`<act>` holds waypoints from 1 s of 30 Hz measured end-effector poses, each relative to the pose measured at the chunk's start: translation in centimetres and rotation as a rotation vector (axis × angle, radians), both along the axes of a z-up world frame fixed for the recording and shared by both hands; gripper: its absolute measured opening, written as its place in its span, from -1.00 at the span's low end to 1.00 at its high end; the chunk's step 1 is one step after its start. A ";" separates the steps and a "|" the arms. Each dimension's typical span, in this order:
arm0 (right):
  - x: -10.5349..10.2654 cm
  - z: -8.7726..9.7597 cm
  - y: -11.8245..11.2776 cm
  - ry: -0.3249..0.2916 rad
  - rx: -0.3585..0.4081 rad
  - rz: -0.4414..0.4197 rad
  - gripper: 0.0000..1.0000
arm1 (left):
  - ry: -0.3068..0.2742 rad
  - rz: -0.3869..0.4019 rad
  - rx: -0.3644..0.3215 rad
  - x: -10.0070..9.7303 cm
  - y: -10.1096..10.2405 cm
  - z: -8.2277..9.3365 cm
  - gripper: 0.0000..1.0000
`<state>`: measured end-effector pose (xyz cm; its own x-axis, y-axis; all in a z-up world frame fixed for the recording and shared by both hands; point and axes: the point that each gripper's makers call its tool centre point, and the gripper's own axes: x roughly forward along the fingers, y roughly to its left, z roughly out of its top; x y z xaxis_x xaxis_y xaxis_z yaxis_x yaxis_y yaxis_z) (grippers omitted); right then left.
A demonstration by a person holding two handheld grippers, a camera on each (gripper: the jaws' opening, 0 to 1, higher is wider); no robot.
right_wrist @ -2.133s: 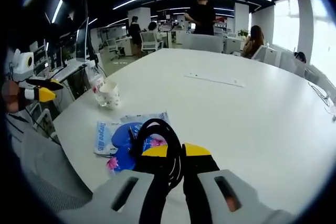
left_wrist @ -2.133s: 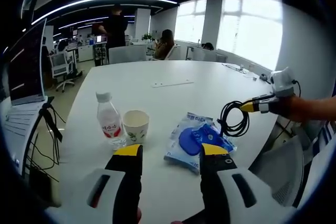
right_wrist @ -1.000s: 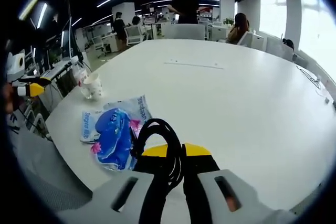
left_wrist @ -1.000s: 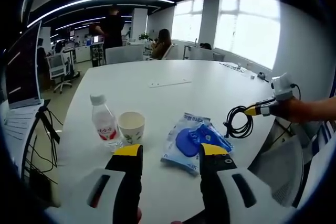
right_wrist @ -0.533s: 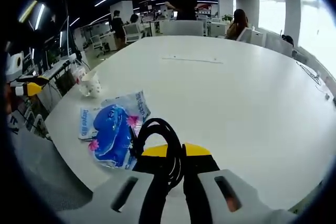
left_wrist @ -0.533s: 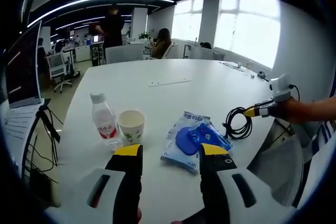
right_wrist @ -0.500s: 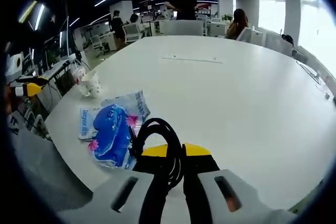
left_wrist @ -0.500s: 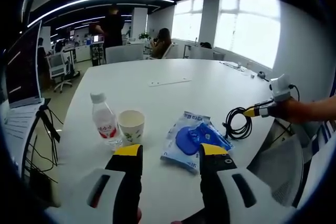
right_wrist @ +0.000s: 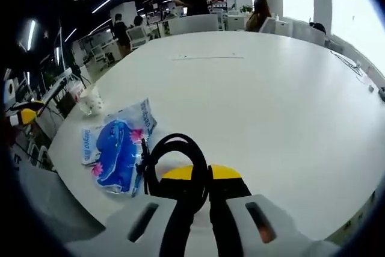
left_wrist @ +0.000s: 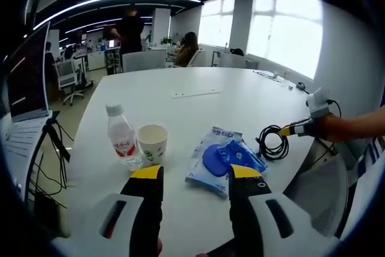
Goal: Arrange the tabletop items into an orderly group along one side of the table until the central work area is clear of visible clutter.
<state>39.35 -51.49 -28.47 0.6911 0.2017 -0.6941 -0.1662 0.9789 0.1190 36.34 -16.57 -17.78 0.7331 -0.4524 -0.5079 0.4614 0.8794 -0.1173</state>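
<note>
In the left gripper view, a clear water bottle (left_wrist: 123, 139) with a red label stands left of centre on the white table (left_wrist: 198, 112), and a paper cup (left_wrist: 151, 144) sits just beside it on its right. At the bottom centre the left gripper (left_wrist: 194, 173) has its yellow-tipped jaws spread with nothing between them. Just past the right jaw lies a blue plastic packet (left_wrist: 221, 158), and further right the right gripper (left_wrist: 295, 128) reaches in from the edge, pinching a coiled black cable (left_wrist: 274, 142) that hangs at the table's edge. Over in the right gripper view, the cup (right_wrist: 91, 102) is at the far left, the blue packet (right_wrist: 116, 146) lies lower left, and at bottom centre the right gripper (right_wrist: 198, 174) has its jaws pressed onto the cable (right_wrist: 174, 164), whose loop rises above them.
</note>
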 end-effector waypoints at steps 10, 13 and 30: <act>-0.3 -1.2 0.5 0.028 -0.005 0.007 -0.89 | -0.004 0.007 -0.003 0.2 0.0 0.1 -0.16; -0.4 -1.5 0.6 0.036 -0.002 0.004 -0.89 | -0.006 0.008 -0.002 0.3 0.0 0.2 -0.16; -0.9 -2.9 0.6 0.071 0.009 0.000 -0.92 | -0.009 0.006 -0.001 0.4 -0.1 0.3 -0.16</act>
<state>38.41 -50.87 -31.35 0.6405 0.2085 -0.7391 -0.1571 0.9777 0.1396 36.71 -16.63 -17.49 0.7404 -0.4486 -0.5005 0.4574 0.8819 -0.1137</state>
